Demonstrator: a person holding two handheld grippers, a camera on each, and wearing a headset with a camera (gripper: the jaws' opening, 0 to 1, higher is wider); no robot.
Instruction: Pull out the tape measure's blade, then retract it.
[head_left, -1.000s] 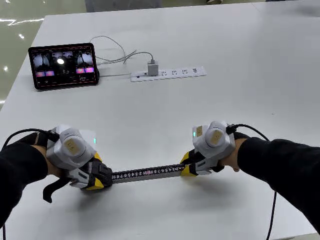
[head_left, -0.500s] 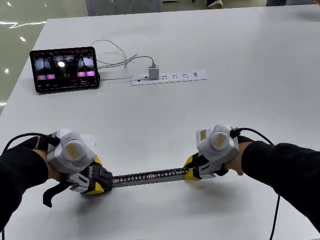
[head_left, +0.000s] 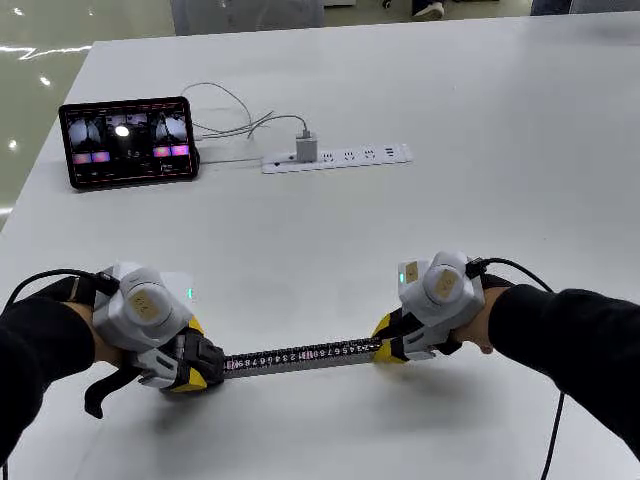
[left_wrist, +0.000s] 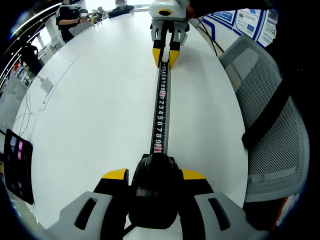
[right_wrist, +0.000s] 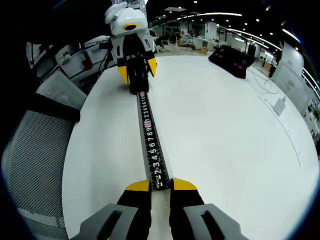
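The left gripper has its jaws clamped on the black tape measure case, with one yellow tip on each side of it. From the case's mouth, just ahead of those jaws, the blade runs straight out over the white surface (numbers facing up), lying low along it. Its far end sits between the jaws of the right gripper, which are pinched on the blade's tip. Well beyond both pairs of jaws lie a tablet with a lit screen and a power strip.
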